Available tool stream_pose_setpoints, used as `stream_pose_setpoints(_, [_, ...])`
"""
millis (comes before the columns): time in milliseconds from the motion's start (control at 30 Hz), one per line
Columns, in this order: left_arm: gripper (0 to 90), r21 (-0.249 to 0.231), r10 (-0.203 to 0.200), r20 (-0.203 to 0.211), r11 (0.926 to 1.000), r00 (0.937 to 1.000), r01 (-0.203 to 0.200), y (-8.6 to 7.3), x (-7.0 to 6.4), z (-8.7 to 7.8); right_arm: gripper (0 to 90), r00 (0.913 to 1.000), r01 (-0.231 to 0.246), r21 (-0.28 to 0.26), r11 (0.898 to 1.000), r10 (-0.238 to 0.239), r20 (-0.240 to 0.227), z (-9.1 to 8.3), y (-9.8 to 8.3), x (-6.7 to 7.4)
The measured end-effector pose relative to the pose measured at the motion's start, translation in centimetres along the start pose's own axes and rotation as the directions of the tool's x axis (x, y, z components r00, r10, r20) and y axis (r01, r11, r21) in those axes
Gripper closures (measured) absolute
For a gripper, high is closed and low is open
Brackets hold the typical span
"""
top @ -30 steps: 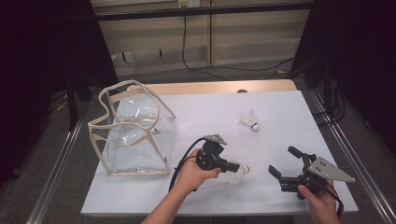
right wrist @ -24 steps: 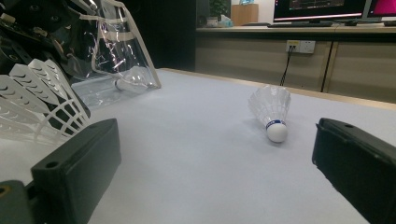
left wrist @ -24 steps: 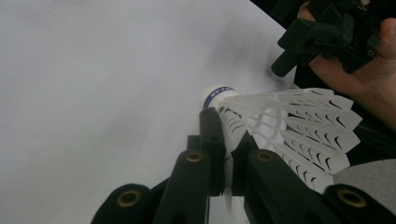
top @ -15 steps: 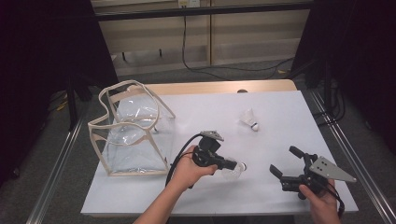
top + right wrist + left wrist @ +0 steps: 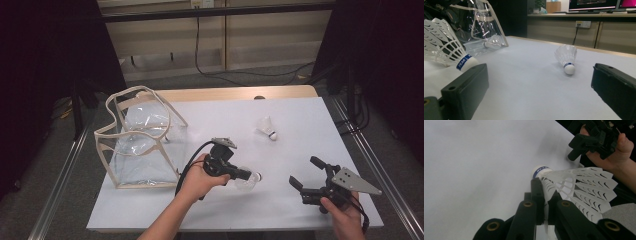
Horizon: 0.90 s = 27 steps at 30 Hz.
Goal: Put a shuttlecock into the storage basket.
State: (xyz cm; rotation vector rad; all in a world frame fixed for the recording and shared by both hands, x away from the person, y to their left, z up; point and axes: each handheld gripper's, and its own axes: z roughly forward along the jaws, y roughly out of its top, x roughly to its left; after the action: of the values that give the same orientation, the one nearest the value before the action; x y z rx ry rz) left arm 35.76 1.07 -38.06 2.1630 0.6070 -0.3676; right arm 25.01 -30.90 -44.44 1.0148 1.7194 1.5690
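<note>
Lifted off the white worktop (image 5: 300, 135) now, the white feathered shuttlecock (image 5: 574, 186) sits pinched in the left tongs (image 5: 544, 202). Carry it gently to the clear plastic bag (image 5: 142, 145). Right tongs (image 5: 306, 175) wait wide open, empty.

Held shuttlecock (image 5: 446, 53) cut off at left edge, blue band lettering (image 5: 541, 169) perhaps unreadable, blurred

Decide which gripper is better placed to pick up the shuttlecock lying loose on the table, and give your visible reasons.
Right. The right gripper is open and holds nothing, and the loose shuttlecock lies ahead between its jaws' line of sight. The left gripper is already shut on another shuttlecock.
</note>
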Motion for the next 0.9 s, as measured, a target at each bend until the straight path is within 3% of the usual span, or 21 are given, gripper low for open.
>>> stream_pose_setpoints(900, [89.6,0.003,-0.01,-0.005,0.9999,0.9999,0.01,0.8,-0.1,-2.0,1.0,0.9999,0.007,0.0,1.0,-0.007,0.008,-0.2,0.0,-0.2])
